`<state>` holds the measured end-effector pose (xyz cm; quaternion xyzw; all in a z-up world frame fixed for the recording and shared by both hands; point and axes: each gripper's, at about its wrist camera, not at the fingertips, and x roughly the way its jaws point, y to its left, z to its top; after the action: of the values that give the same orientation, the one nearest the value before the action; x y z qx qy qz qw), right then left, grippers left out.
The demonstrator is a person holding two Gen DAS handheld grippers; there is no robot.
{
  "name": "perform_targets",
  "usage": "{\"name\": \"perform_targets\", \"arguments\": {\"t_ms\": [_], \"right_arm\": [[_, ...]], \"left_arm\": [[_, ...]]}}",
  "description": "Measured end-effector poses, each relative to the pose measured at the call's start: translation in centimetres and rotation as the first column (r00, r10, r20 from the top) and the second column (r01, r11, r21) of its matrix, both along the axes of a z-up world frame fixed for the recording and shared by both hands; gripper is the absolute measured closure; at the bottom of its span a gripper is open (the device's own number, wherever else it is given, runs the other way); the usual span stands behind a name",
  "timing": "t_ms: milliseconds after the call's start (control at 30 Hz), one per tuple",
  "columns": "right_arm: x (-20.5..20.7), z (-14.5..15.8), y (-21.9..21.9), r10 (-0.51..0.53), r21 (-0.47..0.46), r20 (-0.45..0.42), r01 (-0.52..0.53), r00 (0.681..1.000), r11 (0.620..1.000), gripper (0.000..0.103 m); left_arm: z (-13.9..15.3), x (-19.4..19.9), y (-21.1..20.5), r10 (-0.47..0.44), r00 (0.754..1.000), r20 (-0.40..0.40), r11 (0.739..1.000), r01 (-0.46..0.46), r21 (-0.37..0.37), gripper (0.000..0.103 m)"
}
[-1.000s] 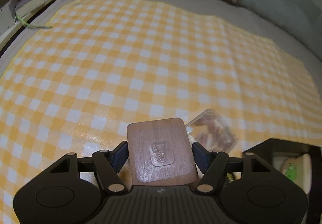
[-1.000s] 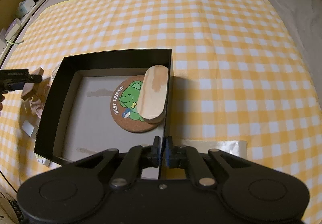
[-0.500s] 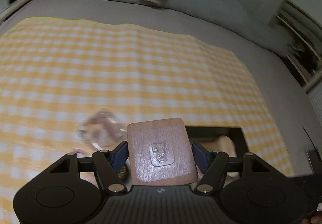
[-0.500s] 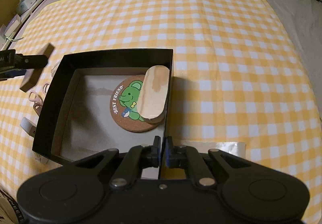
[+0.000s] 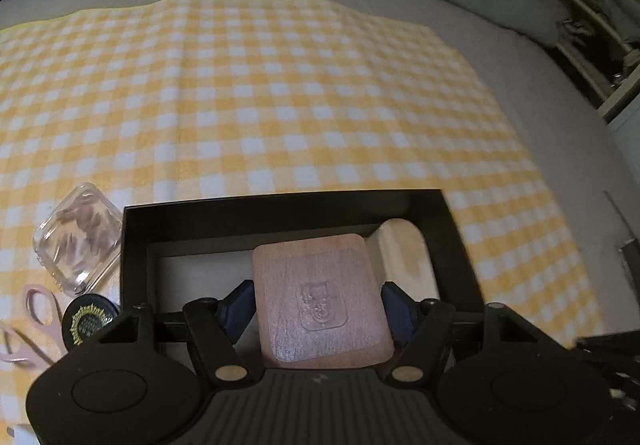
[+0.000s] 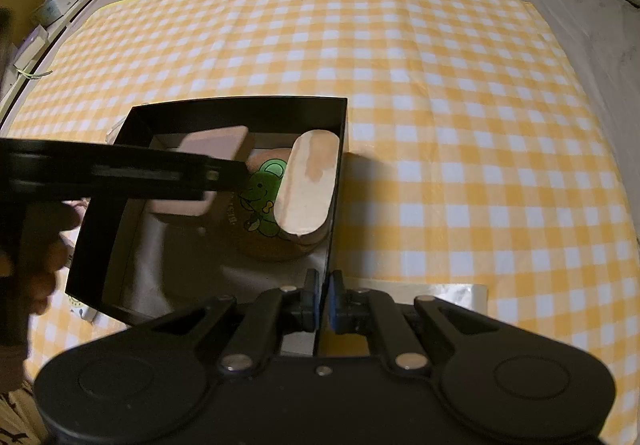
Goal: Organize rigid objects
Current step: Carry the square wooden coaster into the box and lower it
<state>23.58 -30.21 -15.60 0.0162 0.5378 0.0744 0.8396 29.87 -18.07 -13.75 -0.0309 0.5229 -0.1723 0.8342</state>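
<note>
Wood fills the left gripper (image 5: 318, 307): a square wooden coaster (image 5: 320, 297) with rounded corners and a stamped emblem sits clamped by its two side edges between the blue pads (image 5: 236, 309). In the right wrist view that gripper reaches in from the left, roughly level across the picture, with the person's hand (image 6: 40, 245) gripping its handle at the left border — the coaster hangs above the open black box (image 6: 132, 205), over its left half, not touching the floor of the box.

Inside the box lies a round cork coaster (image 6: 260, 205) printed with a green bear, and an oval wooden piece (image 6: 308, 181) leans tilted against the right wall, its lower end resting on the cork one.

The right gripper (image 6: 323, 297) points steeply down at the near right corner of the box, its jaws pinched nearly together on the thin right wall (the wall's edge runs up between the pads).

Outside the box, on the yellow checked cloth (image 5: 280, 85), a clear plastic case (image 5: 78, 243), a round black tin (image 5: 90, 321) and pink scissors (image 5: 38, 309) lie just beside its left wall.
</note>
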Motion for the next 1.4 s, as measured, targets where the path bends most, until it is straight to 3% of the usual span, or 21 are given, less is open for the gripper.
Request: {"name": "perform_targets", "arguments": {"t_ms": [100,367,567,767,1200,1400], "right_arm": [[-0.2,0.1,-0.2,0.003,0.005,0.000,-0.003,1.000,1.000,0.098],[-0.1,0.2,-0.3,0.007,0.007,-0.001,-0.007,1.000,1.000,0.097],[-0.1,0.2,-0.6,0.009,0.023,-0.003,-0.009,1.000,1.000,0.097],[-0.1,0.2,-0.6,0.009,0.023,-0.003,-0.008,1.000,1.000,0.097],[-0.2,0.2,-0.5,0.008,0.024,-0.002,-0.008,1.000,1.000,0.097],[-0.2,0.2,-0.4,0.007,0.022,-0.001,-0.007,1.000,1.000,0.097]], "left_arm": [[-0.8,0.7,0.0,0.018,1.000,-0.010,1.000,-0.018,0.002,0.034],[-2.3,1.5,0.0,0.053,0.997,-0.054,0.995,-0.057,-0.082,0.034],[-2.2,1.6,0.7,0.083,0.992,-0.098,0.986,-0.097,-0.139,0.029],[-1.8,1.0,0.7,0.074,0.992,-0.104,0.982,-0.091,-0.165,0.031],[-0.8,0.5,1.1,0.073,0.993,-0.095,0.980,-0.089,-0.177,0.029],[1.9,-0.7,1.3,0.042,0.998,-0.049,0.988,-0.049,-0.146,0.016]]}}
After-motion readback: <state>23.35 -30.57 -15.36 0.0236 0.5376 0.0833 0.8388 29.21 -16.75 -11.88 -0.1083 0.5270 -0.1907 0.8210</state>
